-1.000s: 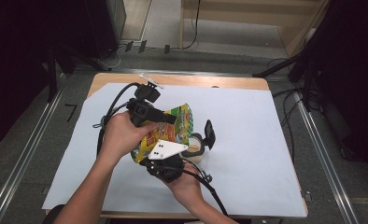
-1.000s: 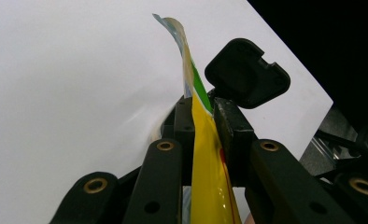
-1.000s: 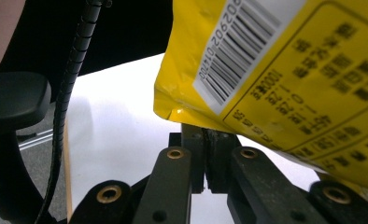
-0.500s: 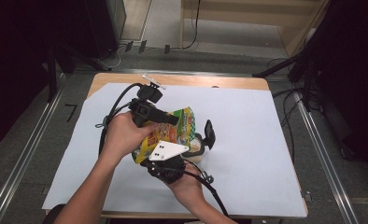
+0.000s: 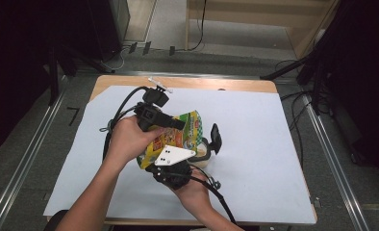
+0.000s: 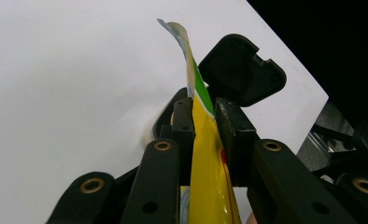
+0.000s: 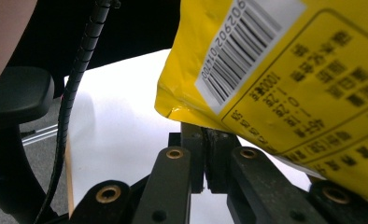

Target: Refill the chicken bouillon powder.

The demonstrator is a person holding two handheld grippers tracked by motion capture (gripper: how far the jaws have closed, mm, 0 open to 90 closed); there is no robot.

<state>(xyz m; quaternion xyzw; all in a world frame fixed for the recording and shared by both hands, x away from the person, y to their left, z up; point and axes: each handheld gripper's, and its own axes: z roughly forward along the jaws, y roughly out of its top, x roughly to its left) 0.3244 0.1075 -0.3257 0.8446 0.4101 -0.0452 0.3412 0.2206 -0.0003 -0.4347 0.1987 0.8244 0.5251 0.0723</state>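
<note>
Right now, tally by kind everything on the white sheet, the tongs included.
Yellow snack bag: 1, clamped in both tongs.
Tongs: 2, left tongs and right tongs, each shut on the bag.
Pale round item beside the bag, mostly hidden, so its kind is unclear: 1.
Total: 4.

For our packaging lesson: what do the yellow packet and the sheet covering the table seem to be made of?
Yellow packet: probably thin plastic film, glossy; it reflects light, carries a printed barcode and bends in a curve where the left fingers clamp it. Sheet: looks like matt white paper or thin board, flat without shine; which one is unclear.
</note>
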